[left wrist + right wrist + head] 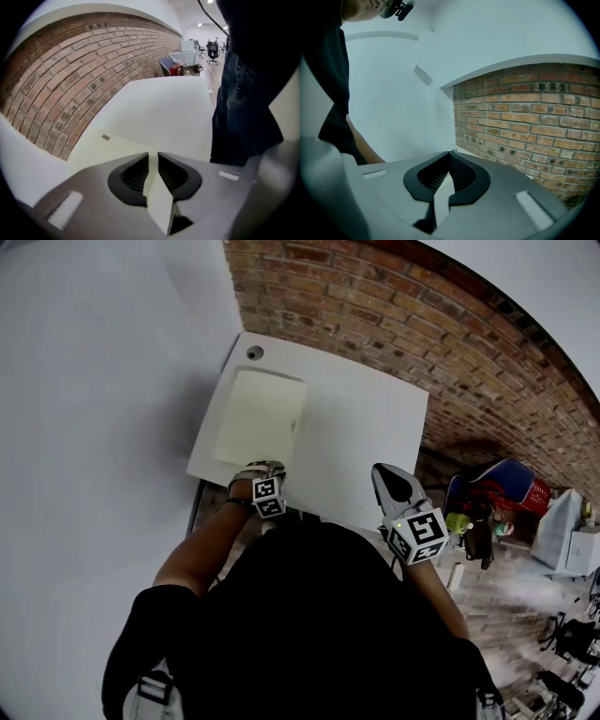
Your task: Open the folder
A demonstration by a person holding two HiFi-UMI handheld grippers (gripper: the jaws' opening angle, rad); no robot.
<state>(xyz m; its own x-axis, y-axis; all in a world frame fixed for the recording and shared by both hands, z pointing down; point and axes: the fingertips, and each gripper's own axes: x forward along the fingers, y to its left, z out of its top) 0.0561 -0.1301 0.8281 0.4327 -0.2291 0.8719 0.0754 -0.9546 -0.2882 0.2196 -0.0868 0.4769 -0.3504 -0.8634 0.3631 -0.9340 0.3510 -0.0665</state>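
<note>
A pale yellow folder (261, 418) lies closed on the left part of the white table (366, 427). My left gripper (265, 468) points steeply down at the folder's near edge. In the left gripper view its jaws (153, 157) stand a thin slit apart, and the folder's pale edge (108, 152) fills that slit, so they are shut on it. My right gripper (386, 476) hovers over the table's near edge, to the right of the folder and apart from it. Its jaws (451, 154) meet at the tips with nothing between them.
A brick wall (422, 324) runs behind and to the right of the table. A round cable hole (254, 352) sits at the table's far left corner. Red and blue items (502, 488) stand on the floor at the right. White floor lies to the left.
</note>
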